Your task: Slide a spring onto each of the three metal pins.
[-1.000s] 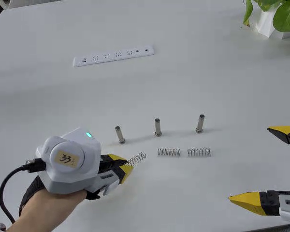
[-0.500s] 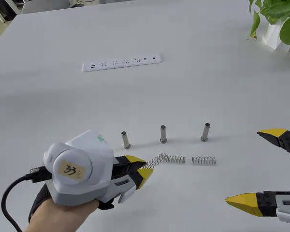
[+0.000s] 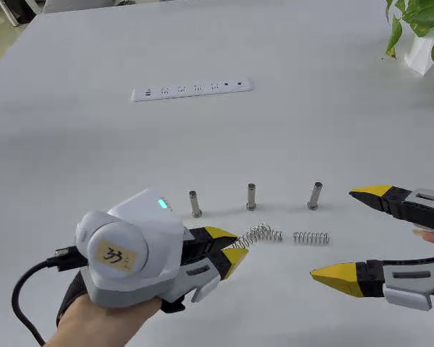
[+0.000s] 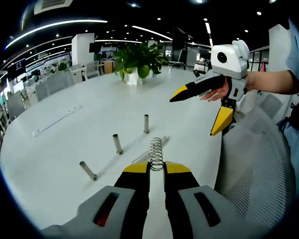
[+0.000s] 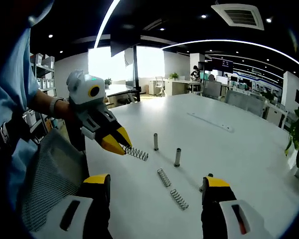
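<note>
One spring (image 3: 252,234): pinched in your left gripper (image 3: 239,246), lower centre of the frame.
Pins: left pin (image 3: 195,204), middle pin (image 3: 251,196), right pin (image 3: 315,195), upright and bare, mid-frame.
Loose springs (image 3: 311,237): flat, just below the pins.
Right gripper (image 3: 333,233): jaws spread wide at the right edge.
Open room: bare table (image 3: 94,159) up to the power strip (image 3: 192,90).

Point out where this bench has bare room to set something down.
Bare: the table between power strip and pins, and far left of them. Crowded: in front of the pins, where loose springs lie between the left tool and open right tool.
</note>
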Tool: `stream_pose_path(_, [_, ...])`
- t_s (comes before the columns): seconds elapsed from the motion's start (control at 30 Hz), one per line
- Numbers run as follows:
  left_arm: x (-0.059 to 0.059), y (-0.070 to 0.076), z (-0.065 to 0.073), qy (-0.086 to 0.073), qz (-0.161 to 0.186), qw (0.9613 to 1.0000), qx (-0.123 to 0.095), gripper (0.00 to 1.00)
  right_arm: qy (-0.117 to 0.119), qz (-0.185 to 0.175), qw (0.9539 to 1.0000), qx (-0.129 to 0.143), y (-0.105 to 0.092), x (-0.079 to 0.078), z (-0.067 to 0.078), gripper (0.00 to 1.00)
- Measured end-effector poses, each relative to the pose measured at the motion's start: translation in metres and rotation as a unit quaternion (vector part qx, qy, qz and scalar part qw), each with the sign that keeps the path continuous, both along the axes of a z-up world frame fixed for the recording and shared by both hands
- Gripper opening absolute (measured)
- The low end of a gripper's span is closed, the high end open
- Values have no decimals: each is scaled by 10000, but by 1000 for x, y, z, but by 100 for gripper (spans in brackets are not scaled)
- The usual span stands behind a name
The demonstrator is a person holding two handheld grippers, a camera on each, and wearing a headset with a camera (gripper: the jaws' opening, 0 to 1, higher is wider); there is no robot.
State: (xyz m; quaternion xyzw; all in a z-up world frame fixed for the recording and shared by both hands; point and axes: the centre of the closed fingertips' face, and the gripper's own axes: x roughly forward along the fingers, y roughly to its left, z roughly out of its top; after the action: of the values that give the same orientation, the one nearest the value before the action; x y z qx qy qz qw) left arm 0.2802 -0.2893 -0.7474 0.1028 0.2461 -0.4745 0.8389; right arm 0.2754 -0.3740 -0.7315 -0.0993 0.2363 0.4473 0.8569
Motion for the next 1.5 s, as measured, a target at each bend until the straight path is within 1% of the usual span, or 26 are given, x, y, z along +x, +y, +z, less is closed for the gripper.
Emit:
stream_pose_path(0.07, [0, -1, 2, -21, -31, 10000, -33, 7, -11, 98, 9999, -23, 6, 0, -1, 74])
stream_pose_path(0.13, [-1, -2, 3, -48, -84, 9999, -43, 7, -43, 260, 9995, -157, 10, -1, -3, 72])
stream_pose_path(0.23, [-3, -4, 4, -53, -164, 9998, -49, 7, -202, 588, 9969, -485, 15, -2, -5, 66])
stream_pose_path(0.27, [-3, -4, 4, -72, -192, 9998, -53, 7, -238, 632, 9965, -494, 18, -1, -3, 65])
stream_pose_path(0.33, [-3, -5, 5, -63, -200, 9998, -67, 7, -191, 649, 9968, -423, 22, 0, -1, 63])
stream_pose_path(0.43, [-3, -6, 6, -91, -196, 9997, -92, 7, -25, 655, 9977, -140, 28, 4, 1, 54])
stream_pose_path(0.5, [-2, -6, 8, -115, -187, 9997, -106, 7, 35, 575, 9983, -52, 29, 6, 1, 54])
stream_pose_path(0.6, [-1, -6, 8, -137, -152, 9997, -125, 7, 248, 344, 9987, 284, 32, 7, 3, 53])
stream_pose_path(0.67, [0, -6, 9, -151, -127, 9997, -143, 7, 345, 192, 9977, 558, 36, 8, 6, 51])
stream_pose_path(0.7, [0, -6, 9, -157, -116, 9997, -157, 7, 428, 85, 9962, 757, 38, 9, 9, 51])
stream_pose_path(0.73, [1, -6, 10, -164, -110, 9997, -165, 7, 464, -15, 9951, 877, 38, 11, 10, 50])
stream_pose_path(0.77, [1, -7, 10, -175, -101, 9996, -176, 7, 542, -121, 9927, 1067, 40, 12, 12, 49])
stream_pose_path(0.9, [2, -8, 12, -211, -74, 9995, -203, 7, 816, -450, 9827, 1600, 43, 17, 17, 44])
stream_pose_path(0.93, [2, -8, 13, -217, -68, 9995, -217, 7, 933, -556, 9780, 1783, 43, 18, 18, 42])
stream_pose_path(1.0, [3, -8, 14, -253, -54, 9994, -236, 7, 1097, -668, 9721, 1963, 44, 18, 17, 39])
stream_pose_path(1.07, [4, -8, 16, -285, -41, 9992, -274, 7, 1299, -850, 9623, 2231, 43, 20, 17, 37])
stream_pose_path(1.1, [4, -8, 18, -321, -33, 9990, -302, 7, 1501, -921, 9528, 2474, 44, 20, 17, 36])
stream_pose_path(1.17, [5, -8, 22, -400, -25, 9986, -342, 7, 1690, -1083, 9385, 2808, 44, 23, 19, 35])
stream_pose_path(1.2, [6, -8, 24, -436, -12, 9984, -370, 7, 1861, -1197, 9258, 3065, 43, 24, 20, 34])
stream_pose_path(1.23, [6, -8, 26, -473, -6, 9981, -391, 7, 1981, -1290, 9147, 3278, 43, 26, 22, 32])
stream_pose_path(1.27, [7, -8, 27, -499, 8, 9979, -416, 7, 2161, -1403, 8991, 3539, 42, 28, 23, 32])
stream_pose_path(1.3, [7, -8, 29, -523, 13, 9977, -433, 7, 2246, -1516, 8885, 3703, 40, 31, 24, 31])
stream_pose_path(1.33, [8, -8, 30, -541, 17, 9975, -447, 7, 2321, -1589, 8799, 3830, 38, 32, 23, 30])
stream_pose_path(1.37, [8, -8, 30, -549, 20, 9974, -462, 7, 2367, -1593, 8758, 3894, 38, 32, 22, 29])
stream_pose_path(1.43, [9, -8, 31, -578, 29, 9972, -464, 7, 2477, -1692, 8632, 4061, 36, 33, 22, 27])
stream_pose_path(1.5, [10, -8, 32, -607, 44, 9970, -482, 7, 2730, -1781, 8431, 4276, 37, 33, 21, 26])
